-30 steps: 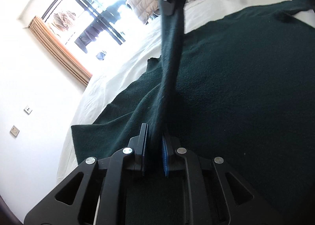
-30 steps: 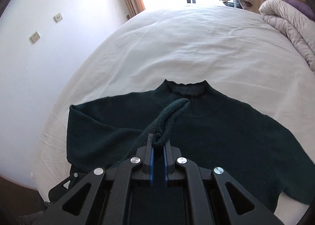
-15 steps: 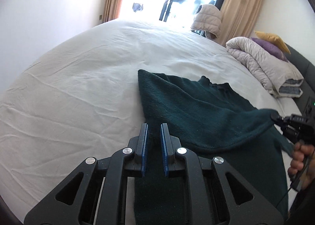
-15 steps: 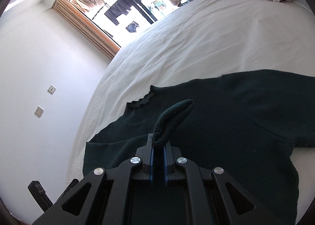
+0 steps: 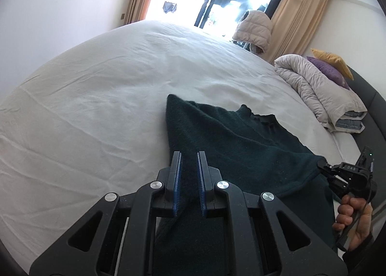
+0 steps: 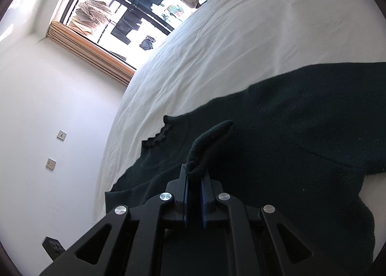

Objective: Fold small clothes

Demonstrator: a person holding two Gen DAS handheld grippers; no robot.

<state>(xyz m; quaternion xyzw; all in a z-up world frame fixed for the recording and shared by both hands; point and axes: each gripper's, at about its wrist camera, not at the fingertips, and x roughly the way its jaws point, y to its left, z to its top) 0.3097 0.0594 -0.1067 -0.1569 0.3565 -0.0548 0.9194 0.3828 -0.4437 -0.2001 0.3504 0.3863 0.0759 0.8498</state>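
A dark green knit sweater (image 5: 241, 145) lies on the white bed (image 5: 96, 107), its collar (image 5: 258, 113) pointing away and its left side folded over in a straight edge. My left gripper (image 5: 188, 155) is shut on the near end of that folded edge, with fabric between the pads. In the right wrist view, my right gripper (image 6: 194, 169) is shut on a sleeve cuff (image 6: 212, 140) that sticks up from the jaws, low over the sweater's body (image 6: 289, 131). In the left wrist view, a hand (image 5: 352, 215) holds the right gripper (image 5: 322, 163) at the sweater's right edge.
A rolled grey duvet (image 5: 313, 82) with a purple pillow (image 5: 330, 70) and a yellow pillow (image 5: 330, 58) lies at the bed's far right by the dark headboard (image 5: 366, 97). A beige puffer jacket (image 5: 255, 27) hangs by the bright window. White sheet stretches left of the sweater.
The left gripper has swung across and rolled upright; the fabric it held stretched in the air now lies folded flat. The right gripper has rolled and sunk closer to the sweater, still gripping the cuff.
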